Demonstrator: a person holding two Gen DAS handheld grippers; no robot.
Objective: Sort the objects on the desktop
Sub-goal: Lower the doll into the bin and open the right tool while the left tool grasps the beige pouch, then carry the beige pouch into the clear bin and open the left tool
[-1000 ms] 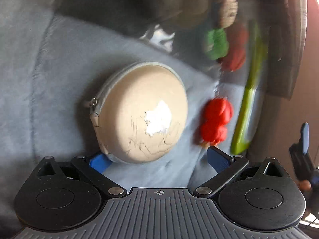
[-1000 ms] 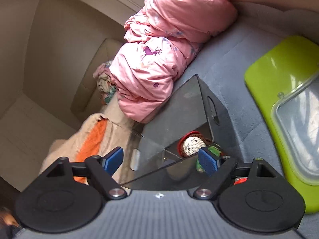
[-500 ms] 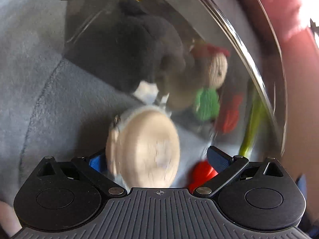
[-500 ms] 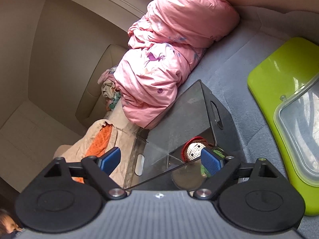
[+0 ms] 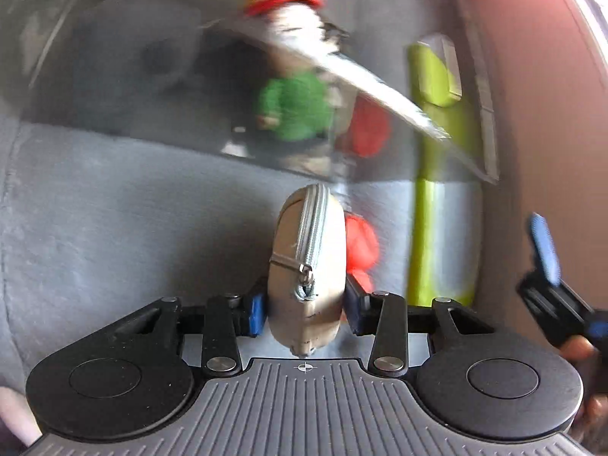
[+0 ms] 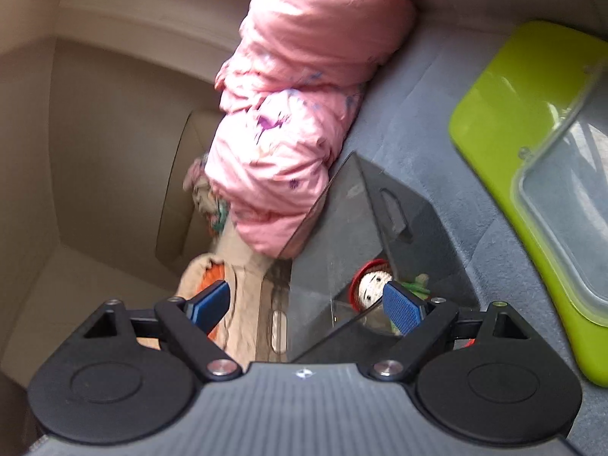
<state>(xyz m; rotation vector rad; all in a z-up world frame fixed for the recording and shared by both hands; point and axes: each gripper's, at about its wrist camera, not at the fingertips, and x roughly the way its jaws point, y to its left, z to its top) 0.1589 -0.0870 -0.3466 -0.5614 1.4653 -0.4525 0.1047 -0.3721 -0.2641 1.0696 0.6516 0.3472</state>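
Grey, short-napped fabric surface (image 5: pixel 114 209) underlies everything in both wrist views; beige panelled walls show behind it in the right wrist view.

Left gripper (image 5: pixel 306 304): both blue pads pressed against the flat faces of a beige zip pouch (image 5: pixel 307 258), clamped firmly. Pouch is a rounded, disc-like case held on edge; grey zipper band runs along the rim facing the camera, long axis pointing away from the gripper toward the box, metal pull hanging at the near end. Skin of the pouch smooth, slightly scuffed.

Just right of the pouch, partly hidden by it, a red knobbly toy (image 5: pixel 361 247) lies on the fabric. Beyond the pouch stands a clear smoked plastic box (image 5: pixel 114 76), glossy walls, blurred. Inside it: a knitted doll (image 5: pixel 296 106) with green body and red cap, plus another red shape, too blurred to name. Right of the pouch, a lime-green lid (image 5: pixel 433 228), seen edge-on.

Right gripper (image 6: pixel 306 304): blue ribbed pads spread wide apart, nothing between them, hovering over the box (image 6: pixel 364 228). Doll's pale crocheted face (image 6: pixel 370 285) peeks up beside the right pad. Beyond the box, a crumpled pink quilted bundle (image 6: pixel 304 114). Right of the box, the lime lid (image 6: pixel 505 106) lies flat with a clear insert.
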